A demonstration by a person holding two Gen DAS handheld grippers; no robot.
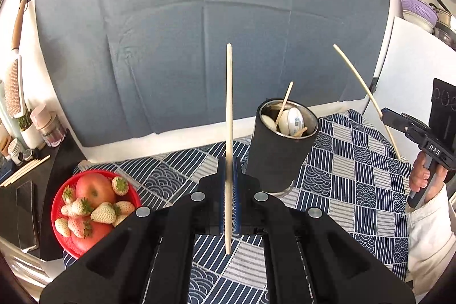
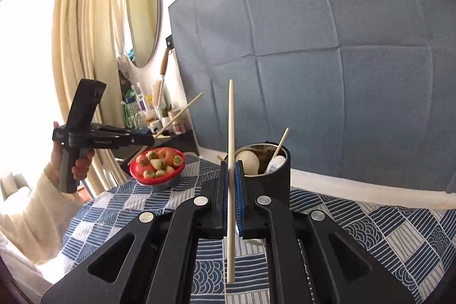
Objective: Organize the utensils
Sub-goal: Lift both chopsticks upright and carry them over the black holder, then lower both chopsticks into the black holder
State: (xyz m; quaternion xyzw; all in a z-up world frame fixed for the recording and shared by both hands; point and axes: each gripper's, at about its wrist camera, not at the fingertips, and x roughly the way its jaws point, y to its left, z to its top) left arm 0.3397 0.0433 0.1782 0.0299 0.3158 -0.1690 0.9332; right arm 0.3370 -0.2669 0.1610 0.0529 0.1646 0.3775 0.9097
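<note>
Left wrist view first: left gripper [image 1: 228, 190] clamped on a pale chopstick [image 1: 228, 133], fingers [image 1: 236, 195] pressed tight to its sides, stick near upright with the tip high against the grey headboard [image 1: 199, 18]. Just right of it, the black utensil holder [image 1: 280, 150] standing on the patterned bedspread [image 1: 356, 190], toward the bed's head edge, already holding a white spoon [image 1: 292, 120] and another stick. Red fruit bowl [image 1: 61, 207] down at the bed's left edge. Far right, the right gripper [image 1: 394, 118] pinching a second chopstick [image 1: 367, 98], tilted, well apart from the holder.

Over to the right wrist view: fingers [image 2: 240, 195] closed on that second chopstick [image 2: 230, 175], again near upright, holder [image 2: 270, 175] close behind and slightly right. Left gripper [image 2: 149, 141] off near the fruit bowl [image 2: 158, 171], its stick [image 2: 176, 117] slanting.

Risks from here: long sticks held near the middle, so easy to pivot in the grip on touching the rim; tip likely to catch the spoon or the stick already inside; a knock on the rim could tip the holder on soft bedding; both sticks arriving together could clash.
</note>
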